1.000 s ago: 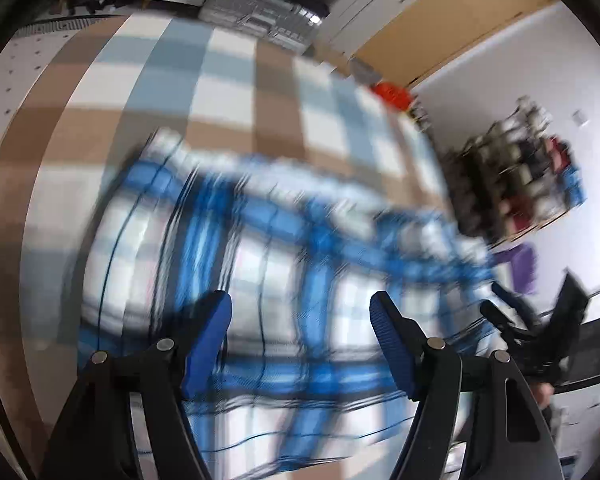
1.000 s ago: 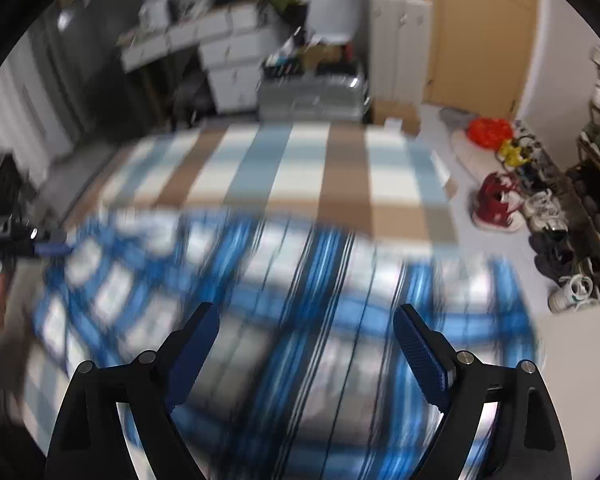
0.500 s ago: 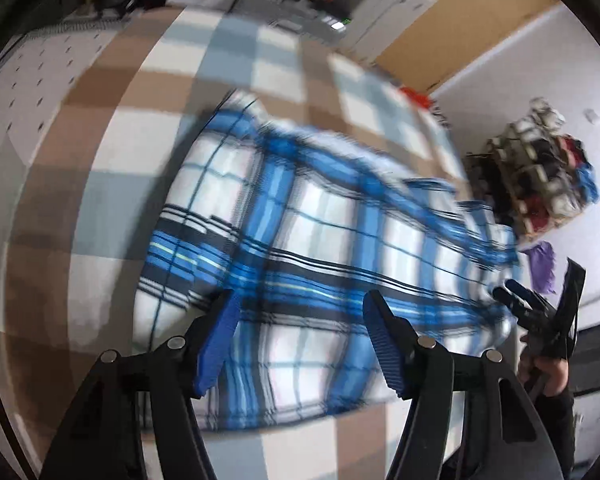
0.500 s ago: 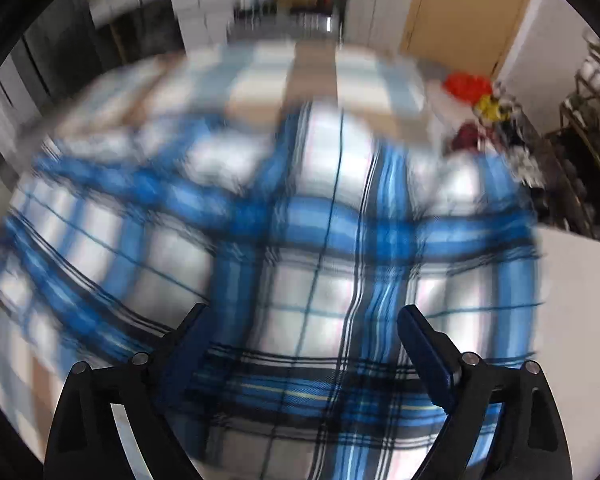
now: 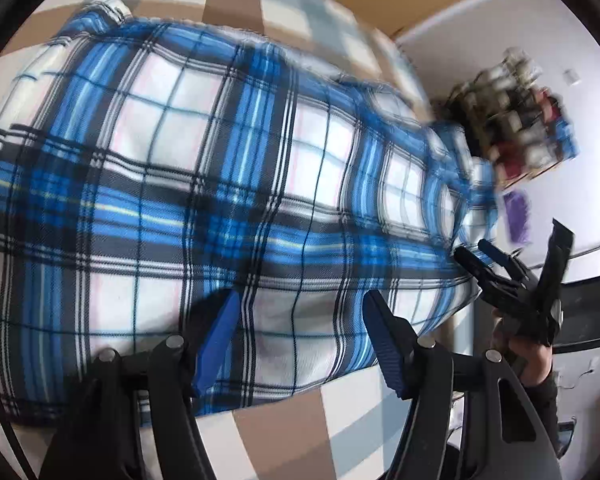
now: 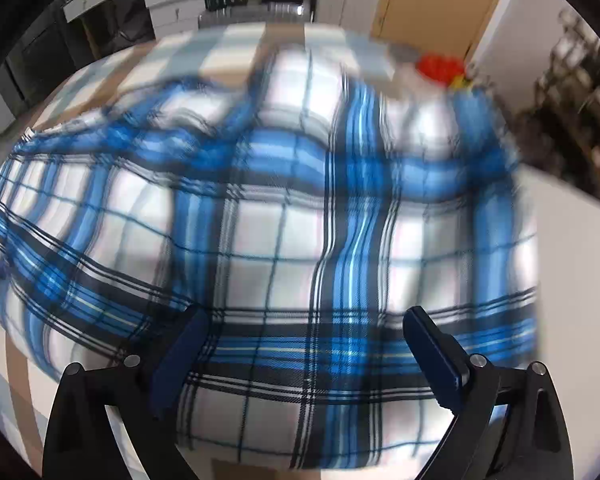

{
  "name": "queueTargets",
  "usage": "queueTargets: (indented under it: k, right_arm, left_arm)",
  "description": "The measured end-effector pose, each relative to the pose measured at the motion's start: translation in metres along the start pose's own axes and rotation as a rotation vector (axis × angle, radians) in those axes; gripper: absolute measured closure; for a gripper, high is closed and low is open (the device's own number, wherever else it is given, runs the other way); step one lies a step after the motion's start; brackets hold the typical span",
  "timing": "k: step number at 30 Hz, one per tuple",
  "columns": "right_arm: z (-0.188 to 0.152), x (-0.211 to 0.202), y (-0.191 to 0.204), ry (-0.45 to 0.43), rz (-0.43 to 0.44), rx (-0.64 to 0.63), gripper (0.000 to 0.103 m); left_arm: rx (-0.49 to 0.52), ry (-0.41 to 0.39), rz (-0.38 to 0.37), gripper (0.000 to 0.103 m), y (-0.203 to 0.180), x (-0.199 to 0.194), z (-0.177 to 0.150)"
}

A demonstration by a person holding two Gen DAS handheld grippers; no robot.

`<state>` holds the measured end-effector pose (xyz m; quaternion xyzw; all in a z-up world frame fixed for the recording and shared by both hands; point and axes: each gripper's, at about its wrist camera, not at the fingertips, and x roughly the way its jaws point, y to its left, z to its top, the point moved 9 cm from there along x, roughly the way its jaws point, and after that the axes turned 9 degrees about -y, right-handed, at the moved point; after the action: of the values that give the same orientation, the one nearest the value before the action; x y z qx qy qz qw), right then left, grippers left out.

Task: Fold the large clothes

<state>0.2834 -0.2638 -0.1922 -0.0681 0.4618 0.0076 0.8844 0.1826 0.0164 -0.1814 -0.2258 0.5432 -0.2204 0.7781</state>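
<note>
My left gripper (image 5: 300, 334) hangs low over the near part of the blue plaid garment (image 5: 204, 184). Its jaws stand partly apart with plaid cloth showing in the gap; the pads do not press on it and nothing is gripped. The garment lies spread on the checked bedcover (image 5: 284, 428), its near hem just ahead of my fingers. Further right, my right gripper (image 6: 300, 356) is above the same garment (image 6: 284, 240), nearer its right end, jaws wide and opening, only loose cloth beneath them, nothing pinched. In the left view this gripper (image 5: 486, 258) shows beside the garment's right edge, my hand (image 5: 530, 356) around its handle.
</note>
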Motion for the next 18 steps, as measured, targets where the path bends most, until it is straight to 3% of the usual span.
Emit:
queueTargets:
  k: [2, 4, 6, 10, 12, 14, 18]
  right_arm:
    - [0.014, -0.028, 0.023, -0.081, 0.063, 0.007, 0.003]
    - [0.024, -0.038, 0.047, -0.094, 0.107, -0.010, 0.004]
    - [0.031, -0.039, 0.082, -0.098, 0.136, -0.079, 0.004]
    - [0.024, -0.011, 0.127, -0.054, 0.080, -0.204, 0.004]
    - [0.004, 0.020, 0.134, 0.051, 0.056, -0.192, 0.004]
    - [-0.004, 0.027, 0.127, 0.056, 0.089, -0.099, 0.000]
    - [-0.007, 0.030, 0.124, 0.064, 0.139, -0.083, 0.000]
  left_arm:
    - [0.002, -0.004, 0.007, 0.044, 0.002, -0.003, 0.002]
    - [0.004, -0.018, 0.088, 0.044, 0.010, -0.012, 0.001]
    - [0.007, -0.040, 0.108, 0.044, 0.013, -0.024, -0.001]
    - [0.005, -0.146, 0.175, 0.044, 0.033, -0.066, 0.008]
    - [-0.003, -0.215, 0.234, 0.044, 0.051, -0.089, 0.012]
    - [-0.044, -0.244, 0.293, 0.043, 0.074, -0.107, 0.011]
    - [-0.149, -0.183, 0.310, 0.040, 0.107, -0.106, -0.008]
